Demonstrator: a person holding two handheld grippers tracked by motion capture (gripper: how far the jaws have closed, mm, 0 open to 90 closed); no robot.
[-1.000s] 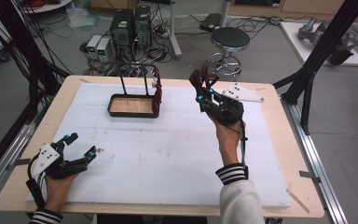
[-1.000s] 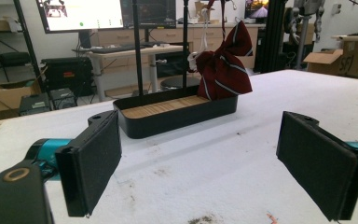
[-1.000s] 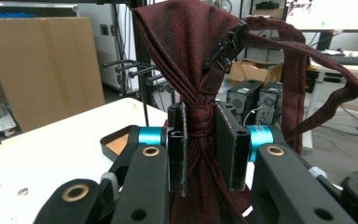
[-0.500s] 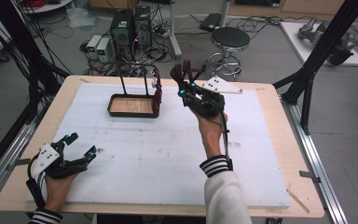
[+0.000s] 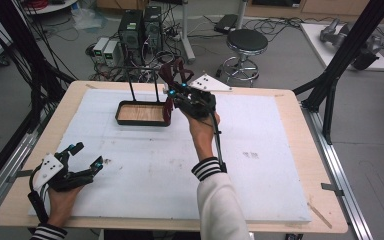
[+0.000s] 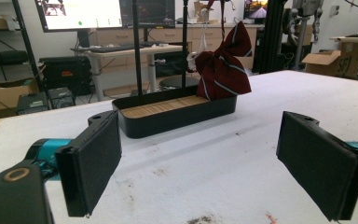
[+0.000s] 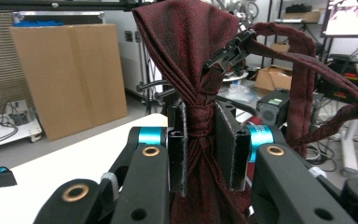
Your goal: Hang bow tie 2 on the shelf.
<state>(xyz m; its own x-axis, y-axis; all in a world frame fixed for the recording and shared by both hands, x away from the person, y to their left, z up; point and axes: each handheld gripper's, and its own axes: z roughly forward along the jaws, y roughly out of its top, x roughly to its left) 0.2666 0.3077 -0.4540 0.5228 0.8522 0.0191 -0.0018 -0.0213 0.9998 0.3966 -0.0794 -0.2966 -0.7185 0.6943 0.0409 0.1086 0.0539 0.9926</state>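
So you've got the worktop (image 5: 280,165) with its white mat taking up most of the high view, wooden edge showing all around. Up at the far side of the mat sits the black tray (image 5: 142,114) with a wood-coloured floor and two thin black posts (image 5: 131,90) rising out of it; in the left gripper view the tray (image 6: 177,116) is straight ahead of you.

Your right hand-held gripper (image 5: 180,87) is raised over the tray's right end, and its jaws are clamped on the dark red bow tie (image 5: 169,107). In the right gripper view the pads squeeze the bow tie (image 7: 186,70) right at its knot, one wing of fabric fanning up above the jaws. The strap (image 7: 307,93) loops off to the right, and a small black clip (image 7: 228,51) sits near where the strap meets the knot. From the left gripper view the bow tie (image 6: 223,70) hangs just at the tray's right end, with pale stripes on that side; can't tell if it actually touches the rim.

Your left hand-held gripper (image 5: 85,157) sits low at the near left corner of the mat, well apart from the tray, jaws wide apart with nothing between them. In its own view the two black pads (image 6: 93,163) frame bare mat with a few dark specks.
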